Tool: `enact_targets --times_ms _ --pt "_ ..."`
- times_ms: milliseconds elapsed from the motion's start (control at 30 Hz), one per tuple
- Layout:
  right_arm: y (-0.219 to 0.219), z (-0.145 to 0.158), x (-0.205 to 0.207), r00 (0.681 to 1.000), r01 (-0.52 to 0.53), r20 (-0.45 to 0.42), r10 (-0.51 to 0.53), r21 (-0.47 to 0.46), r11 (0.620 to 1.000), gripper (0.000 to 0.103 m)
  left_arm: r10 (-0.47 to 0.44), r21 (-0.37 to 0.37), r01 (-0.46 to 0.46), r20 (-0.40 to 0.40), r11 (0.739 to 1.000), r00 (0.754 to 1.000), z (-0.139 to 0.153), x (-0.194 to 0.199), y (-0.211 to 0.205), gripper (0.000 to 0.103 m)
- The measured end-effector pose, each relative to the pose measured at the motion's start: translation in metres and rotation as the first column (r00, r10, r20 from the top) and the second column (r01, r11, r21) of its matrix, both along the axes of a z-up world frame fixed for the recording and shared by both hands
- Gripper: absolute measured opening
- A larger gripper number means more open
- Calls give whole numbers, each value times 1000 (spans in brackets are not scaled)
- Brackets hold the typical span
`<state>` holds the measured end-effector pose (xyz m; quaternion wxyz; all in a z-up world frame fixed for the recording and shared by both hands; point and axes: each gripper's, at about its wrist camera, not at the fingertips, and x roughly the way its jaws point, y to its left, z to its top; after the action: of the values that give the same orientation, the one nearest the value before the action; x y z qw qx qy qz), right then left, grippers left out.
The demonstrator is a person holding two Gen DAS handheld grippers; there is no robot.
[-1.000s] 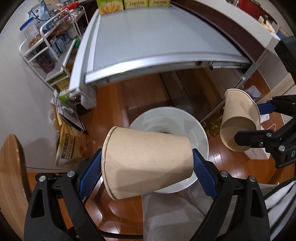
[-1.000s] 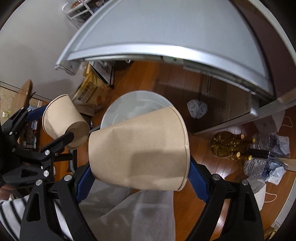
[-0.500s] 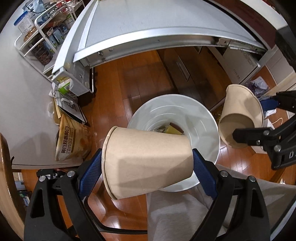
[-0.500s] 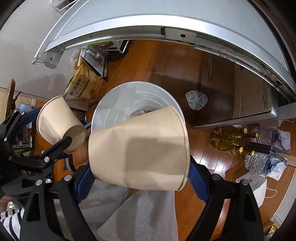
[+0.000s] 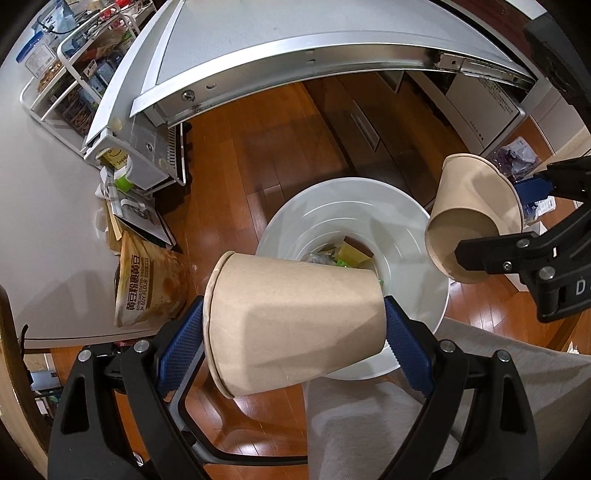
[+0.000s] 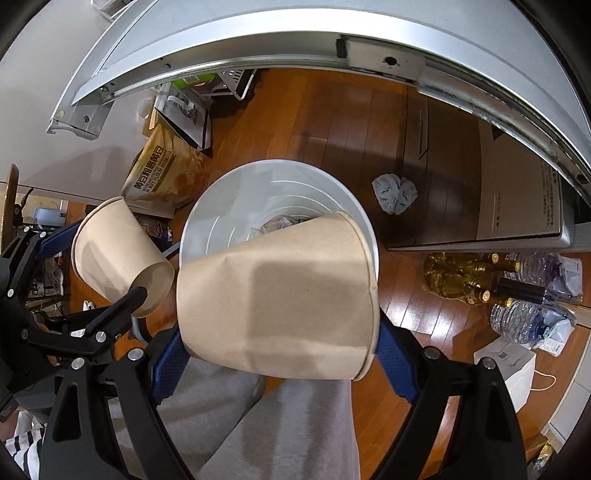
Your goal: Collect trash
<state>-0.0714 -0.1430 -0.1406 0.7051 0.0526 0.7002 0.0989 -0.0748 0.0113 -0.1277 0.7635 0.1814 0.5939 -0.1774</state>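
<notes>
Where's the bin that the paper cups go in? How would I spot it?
Look at the brown wooden floor just below the edge of the long grey table. The white round bin stands there, open on top, with some rubbish already at the bottom. A yellow soy flour bag and a crumpled grey cloth lie nearby, but it is the only big round white thing.

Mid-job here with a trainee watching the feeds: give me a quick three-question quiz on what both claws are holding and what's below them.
1. True or false: the left claw is empty.
2. What white container stands on the floor below both cups? A) trash bin B) laundry basket C) cardboard box
3. Fill in: the right claw is shut on a ____.

Key:
1. False; it grips a paper cup sideways.
2. A; the trash bin already has litter inside.
3. Second paper cup.
</notes>
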Motion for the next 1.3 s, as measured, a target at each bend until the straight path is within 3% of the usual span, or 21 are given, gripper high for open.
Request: enact_targets --times_ms 867,967,1033,1300 --pt "1 -6 6 1000 16 -22 -16 -7 1000 86 -52 -4 52 -4 999 999 -4 8 -8 93" --pt "-2 -7 6 999 26 -38 -26 15 1000 87 -57 -12 57 -27 998 998 -6 9 -7 93" --pt "-5 -7 5 998 44 -48 -43 15 999 93 -63 -9 63 -47 998 997 -9 9 -6 94" --pt "-16 5 -4 996 82 -31 -82 19 996 94 -46 -95 37 -91 995 995 -7 8 3 96"
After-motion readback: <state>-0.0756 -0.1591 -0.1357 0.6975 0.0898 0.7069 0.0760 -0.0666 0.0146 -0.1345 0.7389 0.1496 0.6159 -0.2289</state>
